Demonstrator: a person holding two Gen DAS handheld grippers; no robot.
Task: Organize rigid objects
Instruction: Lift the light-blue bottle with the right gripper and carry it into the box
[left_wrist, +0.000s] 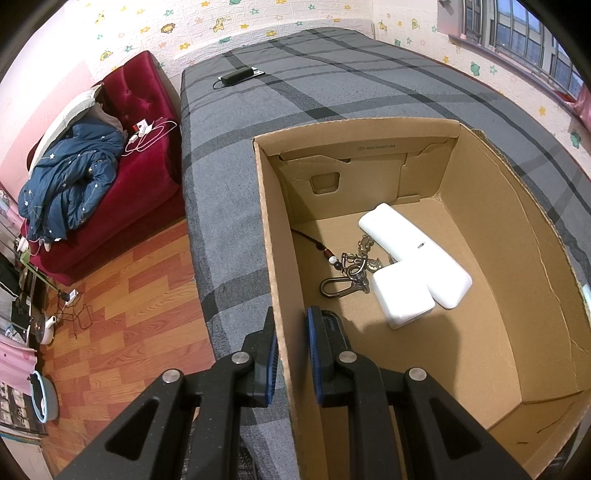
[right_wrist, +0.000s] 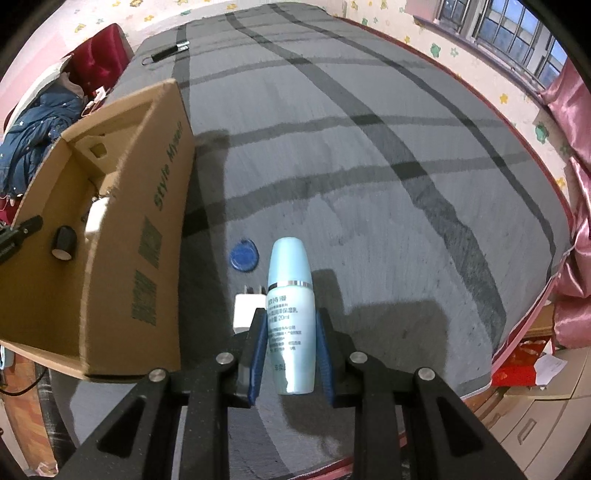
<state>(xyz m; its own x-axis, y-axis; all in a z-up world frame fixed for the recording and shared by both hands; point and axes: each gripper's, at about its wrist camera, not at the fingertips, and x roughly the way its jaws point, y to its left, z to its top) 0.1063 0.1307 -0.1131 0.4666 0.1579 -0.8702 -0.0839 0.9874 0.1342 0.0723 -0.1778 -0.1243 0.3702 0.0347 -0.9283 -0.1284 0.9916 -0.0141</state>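
A cardboard box (left_wrist: 517, 280) stands open on the grey plaid bed. Inside lie a white remote-like device (left_wrist: 417, 251), a white charger block (left_wrist: 402, 299) and a key bunch with a carabiner (left_wrist: 345, 278). My left gripper (left_wrist: 291, 332) is shut on the box's left wall (left_wrist: 275, 236), one finger each side. My right gripper (right_wrist: 291, 325) is shut on a light blue lotion bottle (right_wrist: 290, 314), held above the bed to the right of the box (right_wrist: 155, 221). A white plug adapter (right_wrist: 245, 308) and a blue round tag (right_wrist: 243, 255) lie on the bed beside the bottle.
A black power brick (left_wrist: 236, 77) lies at the bed's far end. A red sofa (left_wrist: 144, 173) with a blue quilt stands left of the bed, over wooden floor (left_wrist: 122, 314). Pink curtains (right_wrist: 572, 258) and the bed's right edge lie to the right.
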